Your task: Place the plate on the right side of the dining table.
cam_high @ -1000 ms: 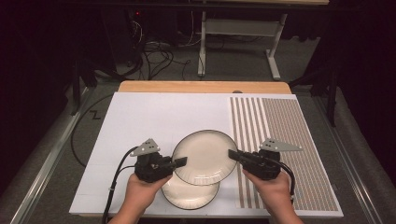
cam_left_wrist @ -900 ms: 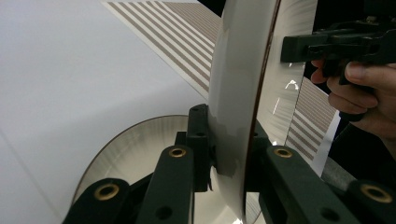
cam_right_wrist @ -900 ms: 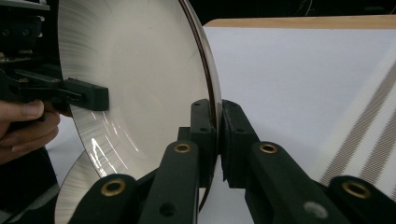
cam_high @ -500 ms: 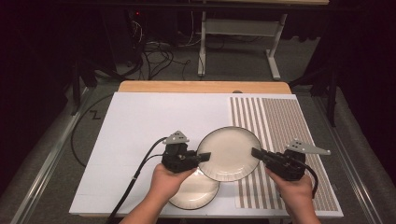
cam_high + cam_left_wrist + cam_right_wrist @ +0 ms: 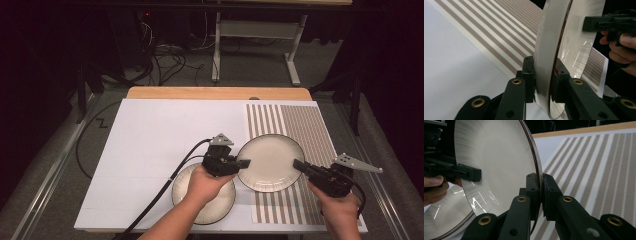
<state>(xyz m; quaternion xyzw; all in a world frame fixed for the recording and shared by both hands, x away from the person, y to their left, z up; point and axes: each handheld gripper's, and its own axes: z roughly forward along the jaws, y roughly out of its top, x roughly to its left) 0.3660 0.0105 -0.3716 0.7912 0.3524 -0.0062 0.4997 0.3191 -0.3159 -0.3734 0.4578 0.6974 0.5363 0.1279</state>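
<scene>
Cream glaze with a thin dark line at the rim: that is the plate (image 5: 270, 162) I have between both tongs, and since half a second ago I have carried it further toward the right edge of the tabletop, so it now hangs over the inner stripes of the mat (image 5: 310, 130) rather than at the mat's border. My left gripper (image 5: 244, 163) has followed it rightward and sits just past the second plate (image 5: 210, 200), which has stayed put near the front edge on the white sheet (image 5: 150, 145), partly under my left hand (image 5: 202, 182). My right gripper (image 5: 299, 164) has also shifted right, close to the right edge.

In the left gripper view the black jaws are clamped on the plate's rim, one pad on each face. The right gripper view shows the same: jaws pinched tight on the opposite rim, the left gripper's tip across the plate.

The plate is round and shallow, smooth and glossy, catching small bright highlights; fine concentric brush marks show on its face. The mat is flat fabric with narrow tan stripes on a pale ground, a fine weave visible up close. The sheet is plain matt white. A strip of bare wood (image 5: 215, 93) runs along the far edge of the tabletop.
</scene>
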